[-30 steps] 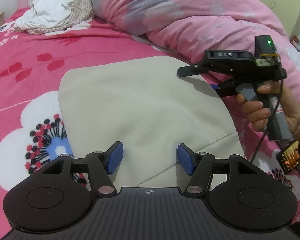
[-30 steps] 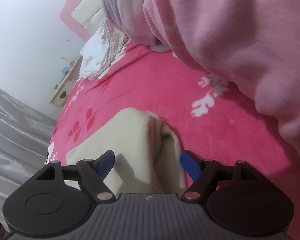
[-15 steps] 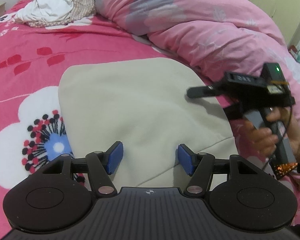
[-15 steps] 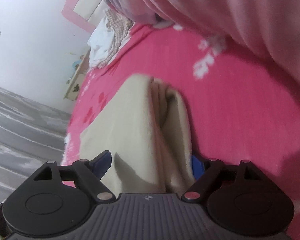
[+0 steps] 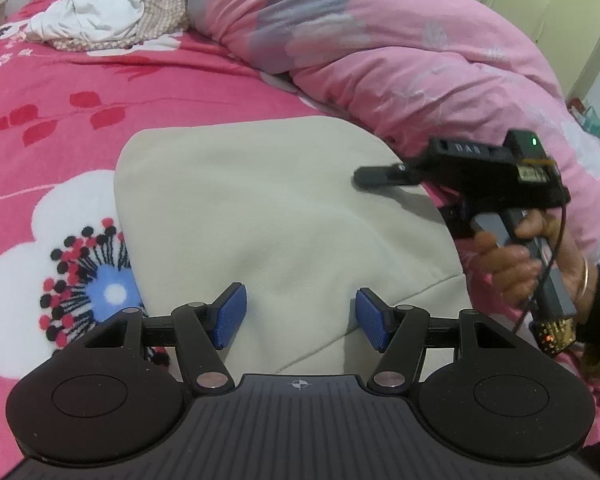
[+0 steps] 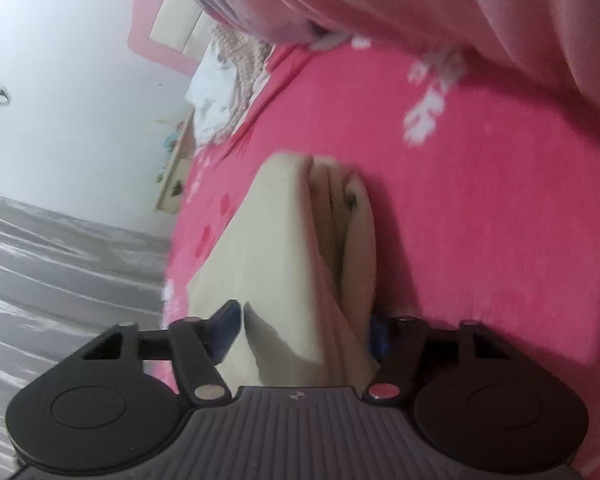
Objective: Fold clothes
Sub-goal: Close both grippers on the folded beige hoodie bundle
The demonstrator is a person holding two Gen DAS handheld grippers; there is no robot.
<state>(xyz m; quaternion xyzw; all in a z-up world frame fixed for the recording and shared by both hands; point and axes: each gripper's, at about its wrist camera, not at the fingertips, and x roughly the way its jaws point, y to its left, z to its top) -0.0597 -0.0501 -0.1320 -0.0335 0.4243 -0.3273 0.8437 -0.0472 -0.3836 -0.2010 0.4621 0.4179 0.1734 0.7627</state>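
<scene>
Right gripper (image 6: pixel 304 334) lower, closing around garment edge (image 6: pixel 320 320)

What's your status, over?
Left gripper open over cream garment. Right gripper closing around its folded edge. Pink duvet alongside, not blocking.

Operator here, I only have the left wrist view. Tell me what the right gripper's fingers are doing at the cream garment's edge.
Observer: In the right wrist view the right gripper is closing, with the stacked edge of the cream garment between its fingers.
Operator: Say how many layers are there.
Observer: Several folds show at that edge; the view is too blurred to count them.
Operator: Report what lies past that edge.
Observer: Bare pink bedsheet, then the pink quilt bulging above it.
Operator: Give me the far side.
Observer: A white wall and a small bedside cabinet stand beyond the bed.
</scene>
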